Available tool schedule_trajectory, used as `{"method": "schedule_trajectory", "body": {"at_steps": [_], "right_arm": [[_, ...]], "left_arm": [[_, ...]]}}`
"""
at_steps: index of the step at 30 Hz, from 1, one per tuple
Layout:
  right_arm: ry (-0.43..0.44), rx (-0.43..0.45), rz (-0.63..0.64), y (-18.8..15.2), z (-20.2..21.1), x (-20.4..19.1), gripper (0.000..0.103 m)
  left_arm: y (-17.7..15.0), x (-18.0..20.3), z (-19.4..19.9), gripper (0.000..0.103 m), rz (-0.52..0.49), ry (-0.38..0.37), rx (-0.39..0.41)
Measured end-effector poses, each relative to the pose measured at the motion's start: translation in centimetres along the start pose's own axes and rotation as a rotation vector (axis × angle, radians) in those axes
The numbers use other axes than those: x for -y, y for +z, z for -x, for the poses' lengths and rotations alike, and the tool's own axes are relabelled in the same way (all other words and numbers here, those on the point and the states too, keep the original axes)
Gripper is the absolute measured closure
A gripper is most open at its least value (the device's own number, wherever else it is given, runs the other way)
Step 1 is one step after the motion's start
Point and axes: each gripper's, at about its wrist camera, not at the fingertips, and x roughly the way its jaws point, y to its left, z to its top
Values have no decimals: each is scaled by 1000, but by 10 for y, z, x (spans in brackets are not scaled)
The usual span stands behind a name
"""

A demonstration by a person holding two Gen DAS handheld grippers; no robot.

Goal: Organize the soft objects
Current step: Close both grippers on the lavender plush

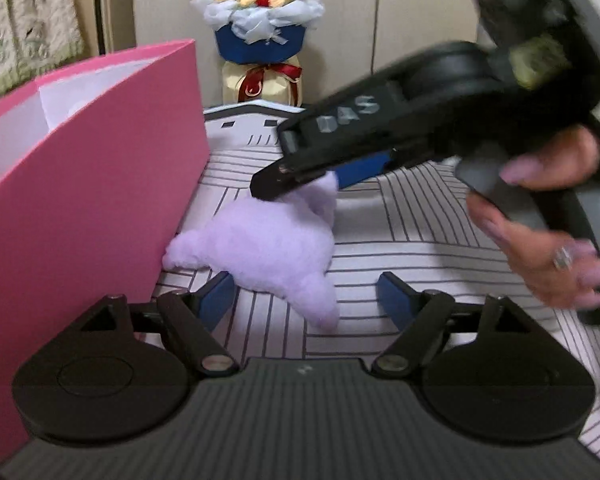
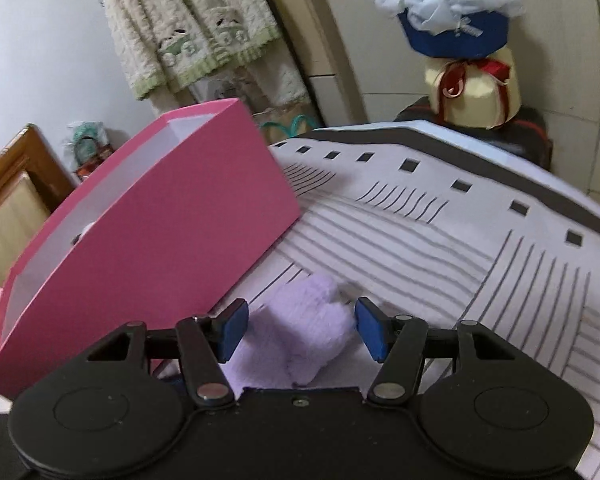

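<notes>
A lilac star-shaped plush [image 1: 268,246] lies on the striped bedsheet [image 1: 400,236], touching the pink box [image 1: 100,200]. My left gripper [image 1: 308,300] is open wide, and the plush's near arm lies between its blue pads untouched. The right gripper [image 1: 296,188], held by a hand [image 1: 548,216], comes in from the right and straddles the plush's far arm. In the right wrist view that arm of the plush [image 2: 308,324] sits between the blue pads of my right gripper [image 2: 302,330]. It looks uncompressed, so this gripper is open around it.
The pink box [image 2: 160,236] is open-topped with a white inside and stands on the left of the sheet [image 2: 440,240]. A flower bouquet [image 2: 456,8] on a cream container stands beyond the bed. A cream knit garment [image 2: 188,32] hangs on the wall, and wooden furniture [image 2: 12,184] is far left.
</notes>
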Motion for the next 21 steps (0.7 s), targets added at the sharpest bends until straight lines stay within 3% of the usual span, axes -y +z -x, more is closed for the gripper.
{"method": "schedule_trajectory", "body": {"at_steps": [3, 8, 9, 10, 13, 21], "right_arm": [[28, 6, 14, -6, 5, 0, 42], [25, 20, 4, -12, 14, 7, 62], [30, 19, -15, -13, 15, 10, 64], [31, 19, -30, -16, 18, 12, 66], [10, 24, -49, -24, 23, 11, 68], [-89, 29, -99, -41, 38, -8, 69]], "left_arm": [[1, -7, -6, 22, 55, -13, 11], [0, -5, -11, 25, 56, 1, 39], [1, -6, -12, 28, 57, 2, 41], [1, -6, -12, 40, 57, 8, 43], [2, -10, -11, 52, 43, 28, 42], [-4, -4, 2, 57, -21, -7, 30]]}}
